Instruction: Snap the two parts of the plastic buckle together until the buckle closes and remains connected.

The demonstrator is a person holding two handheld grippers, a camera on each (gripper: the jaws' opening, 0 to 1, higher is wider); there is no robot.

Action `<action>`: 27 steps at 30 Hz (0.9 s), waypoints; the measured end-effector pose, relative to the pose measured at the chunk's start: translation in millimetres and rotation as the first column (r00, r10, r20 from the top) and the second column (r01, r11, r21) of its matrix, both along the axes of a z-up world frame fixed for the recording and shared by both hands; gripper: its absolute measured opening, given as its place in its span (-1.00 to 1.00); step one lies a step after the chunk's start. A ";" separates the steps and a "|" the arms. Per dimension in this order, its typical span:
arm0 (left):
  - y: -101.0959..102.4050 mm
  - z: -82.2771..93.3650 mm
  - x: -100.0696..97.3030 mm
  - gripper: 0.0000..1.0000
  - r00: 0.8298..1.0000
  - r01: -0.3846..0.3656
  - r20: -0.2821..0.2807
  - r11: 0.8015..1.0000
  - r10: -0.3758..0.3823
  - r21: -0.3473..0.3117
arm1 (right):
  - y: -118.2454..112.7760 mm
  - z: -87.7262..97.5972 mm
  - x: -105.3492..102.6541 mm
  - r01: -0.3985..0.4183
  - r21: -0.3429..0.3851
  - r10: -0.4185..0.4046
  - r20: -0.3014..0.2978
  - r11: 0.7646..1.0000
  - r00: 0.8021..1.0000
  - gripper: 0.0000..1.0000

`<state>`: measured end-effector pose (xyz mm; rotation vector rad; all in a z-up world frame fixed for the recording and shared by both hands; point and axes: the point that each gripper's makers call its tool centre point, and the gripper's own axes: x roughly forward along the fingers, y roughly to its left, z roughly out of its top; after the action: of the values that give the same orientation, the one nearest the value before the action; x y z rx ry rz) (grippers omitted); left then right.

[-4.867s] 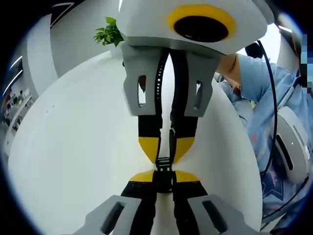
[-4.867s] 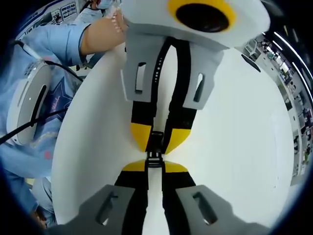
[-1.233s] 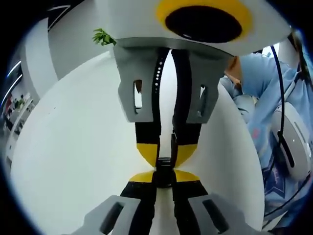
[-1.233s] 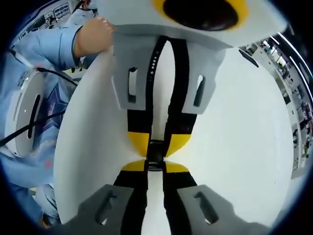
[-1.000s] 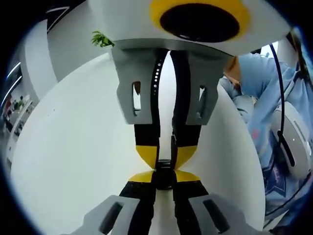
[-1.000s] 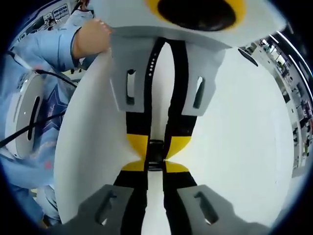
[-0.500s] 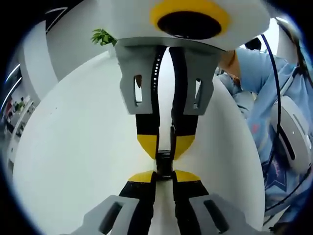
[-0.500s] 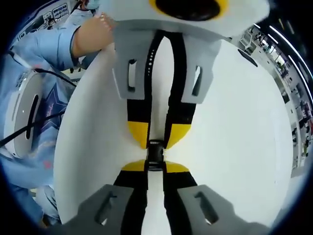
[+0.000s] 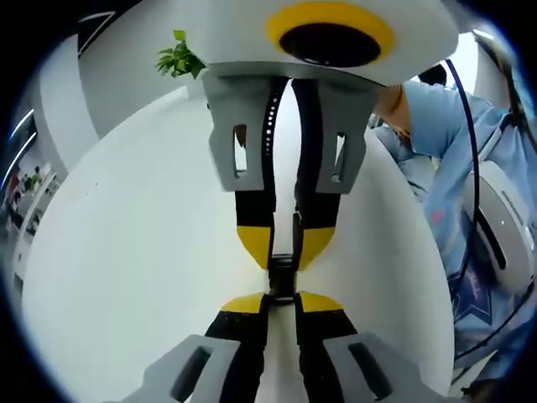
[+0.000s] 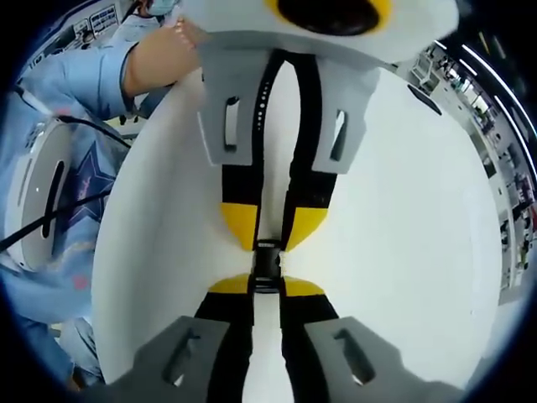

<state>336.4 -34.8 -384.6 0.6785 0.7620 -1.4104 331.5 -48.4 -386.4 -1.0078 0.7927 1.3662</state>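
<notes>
Buckle (image 9: 282, 280), black plastic, small and ribbed, held in the narrow space between the two grippers, above a white table (image 9: 126, 269). Left gripper (image 9: 281, 300) rises from the bottom of the left gripper view with its yellow-tipped black jaws pressed onto the buckle's near end; right gripper (image 9: 282, 253) comes down from the top of that view, tip to tip with it, its jaws pinching the far end. In the right gripper view the same arrangement appears mirrored: right gripper (image 10: 265, 288) below, left gripper (image 10: 267, 236) above, buckle (image 10: 266, 262) clamped between the four yellow tips. Whether the two halves are fully joined cannot be told; the piece reads as one short dark block bridging the tips. Jaws: matte black arms with glossy yellow pads, mounted on grey slotted brackets under white housings. Table surface smooth, plain, round-edged. Surroundings: green leafy plant (image 9: 178, 57) beyond the table's far edge in the left gripper view; a person in light blue clothing (image 9: 445, 126) at the right of that view, with a hand (image 10: 159, 59) behind the upper gripper in the right gripper view; a white rounded device with a black cable (image 10: 42, 189) against the blue clothing.
</notes>
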 end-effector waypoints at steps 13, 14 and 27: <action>1.6 1.0 -1.9 -0.79 1.000 -0.003 -0.012 1.000 0.003 0.006 | 0.0 3.7 4.2 -0.019 0.067 0.017 0.028 0.998 0.999 -0.79; 1.6 1.1 -1.9 -0.79 1.000 -0.003 -0.013 1.000 0.003 0.006 | 0.3 4.0 5.0 -0.022 0.072 0.020 0.027 0.997 0.999 -0.79; 3.0 1.2 -3.6 -0.79 1.000 0.002 -0.015 1.000 -0.002 0.003 | 3.0 4.5 6.9 -0.013 0.084 0.013 0.004 0.996 1.000 -0.79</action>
<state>332.8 -31.9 -383.5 0.6723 0.7757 -1.4173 338.4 -45.3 -381.9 -0.9508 0.7217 1.3971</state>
